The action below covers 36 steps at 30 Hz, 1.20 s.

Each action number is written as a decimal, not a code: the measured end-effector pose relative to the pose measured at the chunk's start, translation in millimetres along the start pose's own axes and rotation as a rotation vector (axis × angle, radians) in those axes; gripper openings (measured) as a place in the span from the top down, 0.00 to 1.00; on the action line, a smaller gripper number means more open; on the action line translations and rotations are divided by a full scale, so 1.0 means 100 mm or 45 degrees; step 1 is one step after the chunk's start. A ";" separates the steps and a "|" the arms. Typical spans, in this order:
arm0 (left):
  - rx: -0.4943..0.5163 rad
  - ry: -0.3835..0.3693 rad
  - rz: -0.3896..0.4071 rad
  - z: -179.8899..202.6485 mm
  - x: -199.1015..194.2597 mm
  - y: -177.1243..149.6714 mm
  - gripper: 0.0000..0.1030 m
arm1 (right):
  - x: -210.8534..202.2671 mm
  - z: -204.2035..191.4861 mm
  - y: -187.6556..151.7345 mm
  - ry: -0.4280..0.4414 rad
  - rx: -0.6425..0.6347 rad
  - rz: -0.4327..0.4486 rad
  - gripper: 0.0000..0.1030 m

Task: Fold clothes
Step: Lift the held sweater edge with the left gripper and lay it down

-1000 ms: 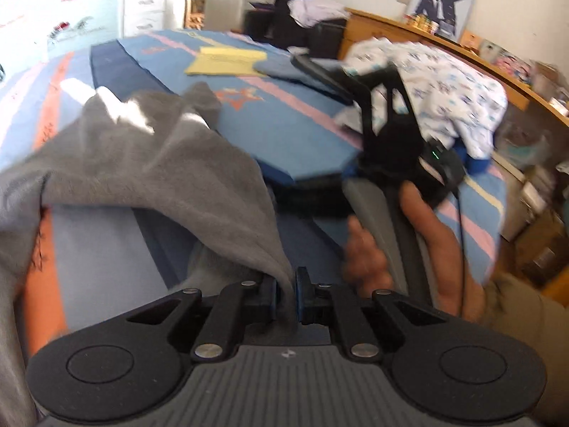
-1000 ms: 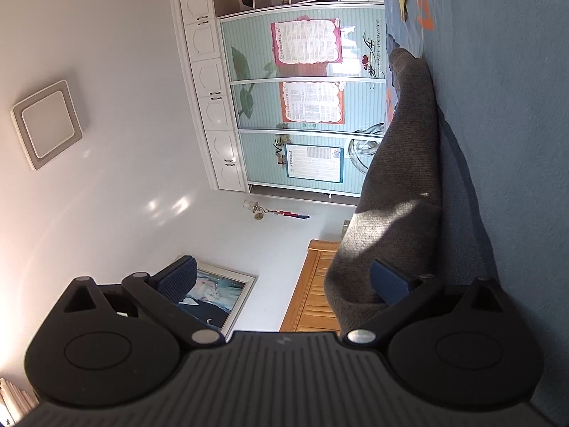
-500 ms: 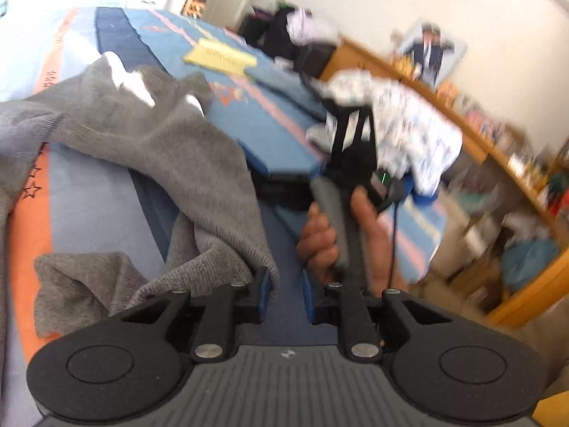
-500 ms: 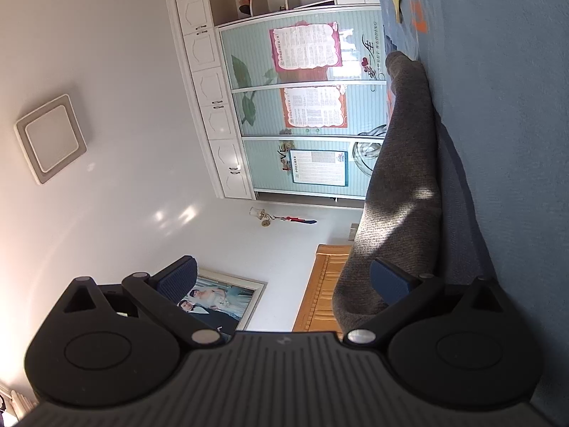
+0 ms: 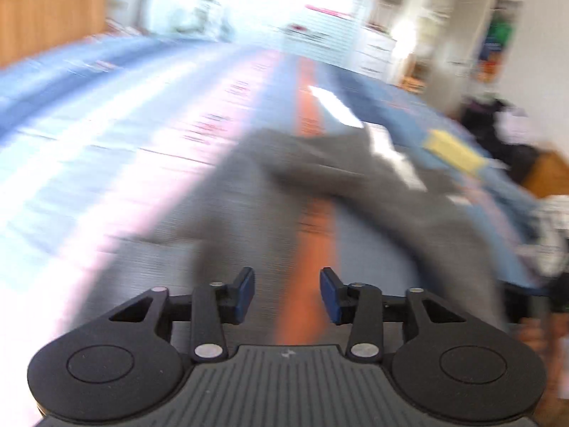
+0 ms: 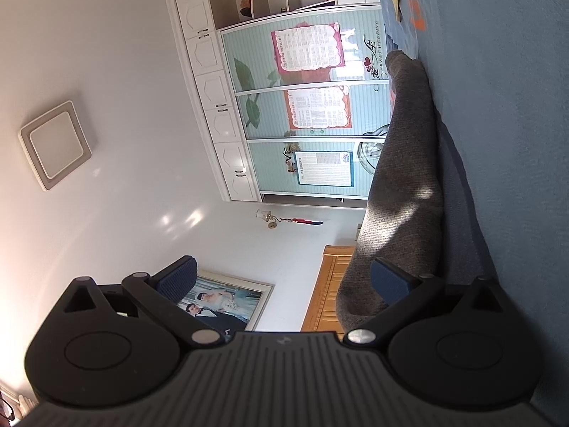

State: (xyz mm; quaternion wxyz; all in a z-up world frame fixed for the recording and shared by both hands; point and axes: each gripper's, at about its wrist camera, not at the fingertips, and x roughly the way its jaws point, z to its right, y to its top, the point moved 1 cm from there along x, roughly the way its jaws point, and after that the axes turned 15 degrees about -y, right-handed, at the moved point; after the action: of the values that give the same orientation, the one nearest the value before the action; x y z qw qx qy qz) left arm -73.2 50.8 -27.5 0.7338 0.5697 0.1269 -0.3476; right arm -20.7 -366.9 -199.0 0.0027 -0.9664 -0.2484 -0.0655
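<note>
A grey garment [image 5: 320, 185] lies spread and rumpled on the striped blue bed cover [image 5: 106, 124]; the left wrist view is blurred by motion. My left gripper [image 5: 287, 293] hovers over the garment's near part. Its jaws are opening, and nothing is between the blue pads [image 5: 245, 290]. In the right wrist view, which is rolled on its side, the same grey garment [image 6: 402, 185] runs along the blue bed [image 6: 505, 106]. My right gripper [image 6: 284, 277] stands wide open. One of its pads [image 6: 387, 281] is against the garment's near end, and the other is in the air.
A folded yellow item [image 5: 453, 151] lies far right on the bed. A wooden headboard [image 5: 49, 10] stands at the far left. The person's other hand [image 5: 533, 334] shows at the right edge. A wardrobe with sliding doors [image 6: 302, 114] faces the bed.
My left gripper has let go of the grey cloth and its jaws have spread apart. It has swung round to face up the bed. The right gripper has stayed still.
</note>
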 end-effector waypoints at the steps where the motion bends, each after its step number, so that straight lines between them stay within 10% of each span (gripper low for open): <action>1: 0.002 0.050 0.014 -0.06 -0.02 0.00 0.47 | 0.00 0.00 0.00 0.002 0.002 0.001 0.00; 8: -0.079 0.214 0.190 -0.43 -0.33 0.08 0.46 | -0.01 0.01 0.00 0.014 0.009 0.002 0.00; 19: 0.414 0.077 -0.109 0.37 0.03 -0.52 0.46 | -0.01 0.01 0.01 0.022 0.005 0.001 0.00; 34: 0.483 0.311 -0.156 0.20 0.21 -0.71 0.39 | -0.03 0.01 0.01 0.025 0.005 -0.001 0.00; 36: 0.483 0.290 -0.157 0.20 0.23 -0.71 0.57 | -0.03 0.01 0.01 0.025 0.005 -0.001 0.00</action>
State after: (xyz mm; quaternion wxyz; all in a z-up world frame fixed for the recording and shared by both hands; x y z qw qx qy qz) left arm -107.8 16.2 -87.6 0.5719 0.7242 0.1761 -0.3427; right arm -22.7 -368.9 -200.1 0.0071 -0.9657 -0.2488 -0.0744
